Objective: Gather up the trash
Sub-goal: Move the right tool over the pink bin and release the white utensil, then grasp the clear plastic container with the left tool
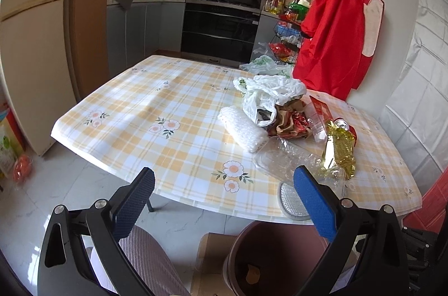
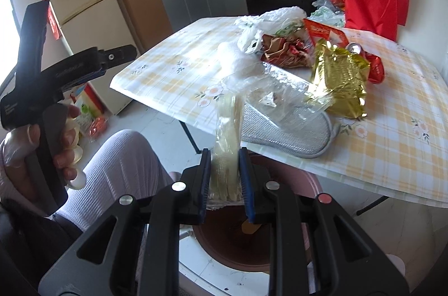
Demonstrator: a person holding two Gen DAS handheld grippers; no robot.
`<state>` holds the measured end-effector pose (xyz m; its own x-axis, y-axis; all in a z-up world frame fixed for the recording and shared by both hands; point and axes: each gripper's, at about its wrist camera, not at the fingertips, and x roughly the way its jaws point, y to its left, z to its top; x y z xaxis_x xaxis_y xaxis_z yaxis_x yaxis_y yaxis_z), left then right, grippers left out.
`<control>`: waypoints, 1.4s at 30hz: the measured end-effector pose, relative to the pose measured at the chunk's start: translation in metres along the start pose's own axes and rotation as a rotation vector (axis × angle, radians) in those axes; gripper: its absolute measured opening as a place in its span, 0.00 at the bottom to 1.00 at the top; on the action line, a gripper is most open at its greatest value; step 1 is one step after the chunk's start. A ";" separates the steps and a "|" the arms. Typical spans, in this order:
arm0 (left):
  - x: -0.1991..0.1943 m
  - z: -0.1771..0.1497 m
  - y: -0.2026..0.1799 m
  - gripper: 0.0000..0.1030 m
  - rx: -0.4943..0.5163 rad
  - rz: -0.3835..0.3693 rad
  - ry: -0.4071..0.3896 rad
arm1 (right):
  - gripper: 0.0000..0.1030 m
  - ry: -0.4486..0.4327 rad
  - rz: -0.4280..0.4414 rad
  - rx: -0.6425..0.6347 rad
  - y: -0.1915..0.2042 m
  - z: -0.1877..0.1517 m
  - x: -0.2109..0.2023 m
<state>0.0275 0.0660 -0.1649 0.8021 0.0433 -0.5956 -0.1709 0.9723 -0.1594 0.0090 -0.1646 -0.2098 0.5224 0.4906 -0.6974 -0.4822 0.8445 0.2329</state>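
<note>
Right gripper point(image 2: 224, 175): 2 pads clamped on a pale yellowish plastic wrapper point(image 2: 226, 128), upright between them, its top reaching past the table edge. Directly below, a brown bin point(image 2: 296, 240) on the floor, open mouth up, 1 small yellow scrap point(image 2: 250, 227) at the bottom. Just beyond the wrapper, a grey mesh mat point(image 2: 291, 136) hanging over the table edge, with a clear plastic tray point(image 2: 282, 100) lying on it.

Left gripper point(image 1: 224, 198): jaws spread wide, nothing between them, hovering off the near edge of the table point(image 1: 168, 111). In the right wrist view, seen at far left in a gloved hand point(image 2: 36, 147), above a knee in ribbed light fabric.

Rest of the trash piled on the right part of the checked tablecloth: gold foil bag point(image 1: 338, 150) nearest, red can point(image 1: 345, 126) touching it behind, crumpled brown and red wrappers point(image 1: 288, 122) in the middle, white plastic bag point(image 1: 268, 91) at the back, white bubble-wrap roll point(image 1: 242, 128) to the left of the pile. Red apron point(image 1: 336, 16) hanging beside the table on the right.
</note>
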 end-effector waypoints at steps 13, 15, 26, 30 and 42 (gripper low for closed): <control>-0.001 0.000 -0.003 0.94 0.011 0.003 -0.004 | 0.81 -0.066 -0.090 0.055 -0.012 0.003 -0.012; -0.001 -0.001 -0.004 0.94 0.014 0.003 -0.001 | 0.91 -0.090 -0.142 0.087 -0.019 0.003 -0.016; 0.011 -0.011 -0.011 0.94 0.045 -0.009 0.041 | 0.94 -0.079 -0.327 0.153 -0.055 -0.003 -0.007; 0.021 -0.015 -0.021 0.94 0.088 -0.016 0.060 | 0.94 -0.074 -0.338 0.194 -0.071 -0.005 -0.001; 0.091 -0.013 -0.031 0.59 -0.031 -0.167 0.259 | 0.94 -0.070 -0.400 0.281 -0.111 -0.006 0.008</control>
<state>0.0985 0.0369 -0.2243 0.6484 -0.1804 -0.7396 -0.0698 0.9533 -0.2938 0.0624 -0.2562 -0.2454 0.6781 0.1216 -0.7249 -0.0310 0.9901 0.1371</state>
